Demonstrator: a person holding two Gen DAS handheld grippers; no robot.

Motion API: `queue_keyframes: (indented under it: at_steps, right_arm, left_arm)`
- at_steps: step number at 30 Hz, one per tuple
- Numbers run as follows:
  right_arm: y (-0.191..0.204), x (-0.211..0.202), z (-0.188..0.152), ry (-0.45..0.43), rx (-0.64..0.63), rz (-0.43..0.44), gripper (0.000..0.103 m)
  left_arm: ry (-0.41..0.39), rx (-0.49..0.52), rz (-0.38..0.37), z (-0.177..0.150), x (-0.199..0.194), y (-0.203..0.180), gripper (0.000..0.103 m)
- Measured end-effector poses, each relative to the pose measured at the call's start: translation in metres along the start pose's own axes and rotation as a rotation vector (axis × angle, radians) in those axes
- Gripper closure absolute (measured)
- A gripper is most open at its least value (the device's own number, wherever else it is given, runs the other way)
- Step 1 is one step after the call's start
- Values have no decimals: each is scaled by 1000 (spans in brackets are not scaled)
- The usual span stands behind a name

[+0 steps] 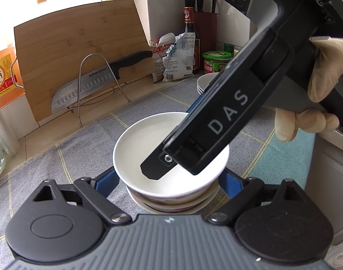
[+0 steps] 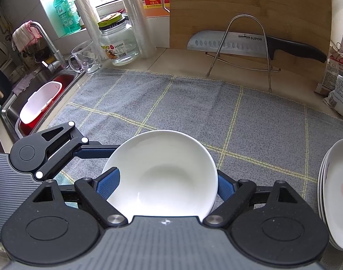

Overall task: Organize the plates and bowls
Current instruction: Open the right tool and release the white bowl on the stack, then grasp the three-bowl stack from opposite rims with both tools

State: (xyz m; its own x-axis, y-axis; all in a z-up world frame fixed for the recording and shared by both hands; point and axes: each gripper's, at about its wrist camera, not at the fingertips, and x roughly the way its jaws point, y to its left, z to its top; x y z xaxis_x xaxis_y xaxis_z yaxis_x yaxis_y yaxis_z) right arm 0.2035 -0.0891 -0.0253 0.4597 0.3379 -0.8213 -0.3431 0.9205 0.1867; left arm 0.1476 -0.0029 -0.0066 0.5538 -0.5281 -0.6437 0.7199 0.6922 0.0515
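A white bowl [image 2: 162,175] tops a stack of bowls [image 1: 171,202] on a grey checked cloth [image 2: 171,103] at lower centre of both views; the right gripper [image 2: 165,183] holds it, one blue finger [image 2: 108,183] inside the rim, the other against the outer wall; the left gripper [image 1: 169,181] straddles the stack, whether its pads press cannot be told; a stack of plates [image 2: 335,193] sits at the right edge; a knife [image 2: 250,45] leans on a cutting board [image 2: 250,6] behind.

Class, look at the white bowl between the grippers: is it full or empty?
Empty. The white bowl shows a bare, clean inside in the right wrist view, and nothing lies in it; it sits atop a stack of bowls.
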Motion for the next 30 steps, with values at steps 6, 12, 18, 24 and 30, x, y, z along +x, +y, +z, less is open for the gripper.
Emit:
queue_keyframes:
  at_steps: [6, 12, 18, 24, 30]
  right_arm:
    - [1, 1, -2, -4, -11, -11, 3]
    - [1, -2, -10, -28, 0, -18, 0]
    - [-4, -7, -23, -67, 47, -25, 0]
    - [0, -17, -39, -124, 43, -42, 0]
    - [15, -24, -58, -176, 18, -84, 0]
  left_arm:
    - [-8, 9, 0, -3, -2, -1, 7]
    - [-6, -7, -6, -8, -9, 3, 7]
    - [7, -23, -17, -22, -15, 12, 7]
    - [46, -30, -15, -37, -14, 22, 7]
    - [92, -24, -36, -53, -3, 28, 7]
